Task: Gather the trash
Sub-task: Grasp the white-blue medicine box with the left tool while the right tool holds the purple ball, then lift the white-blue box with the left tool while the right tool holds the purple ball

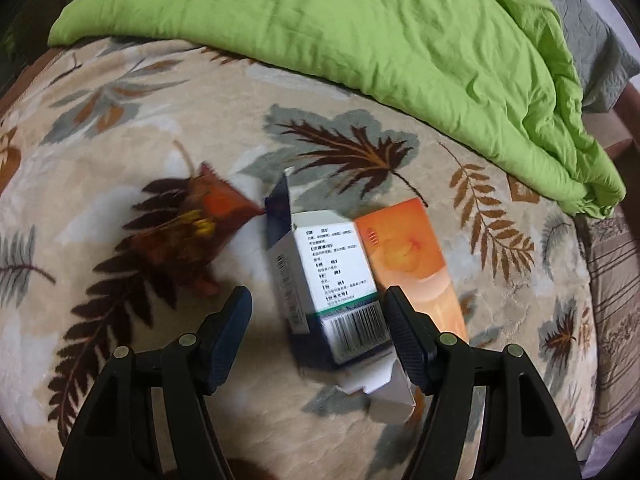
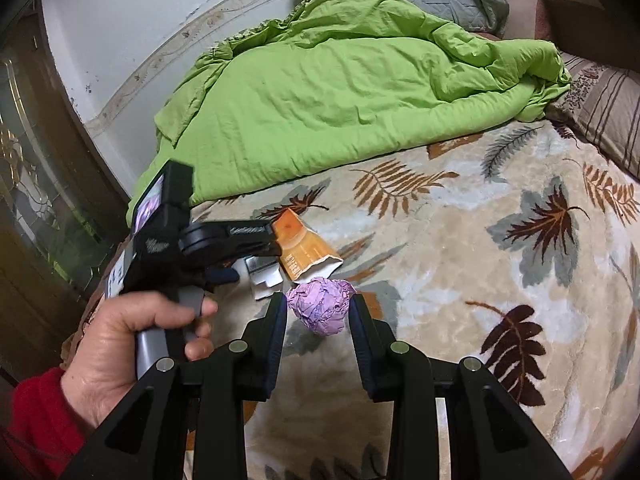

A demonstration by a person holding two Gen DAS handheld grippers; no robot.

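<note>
A bed (image 2: 460, 240) under a leaf-patterned blanket (image 1: 168, 128); behind it a rumpled green quilt (image 2: 340, 92), then a white wall (image 2: 120, 32).

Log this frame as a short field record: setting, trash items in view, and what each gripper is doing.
setting: bed with a leaf-pattern blanket and a green duvet
trash 1: white medicine box, flaps open, lying on the blanket
trash 2: orange box, touching the white box's side
trash 3: dark crumpled wrapper, blurred
trash 4: purple paper ball
left gripper: open, astride the white medicine box, pads not pressing
right gripper: shut on the purple paper ball
</note>
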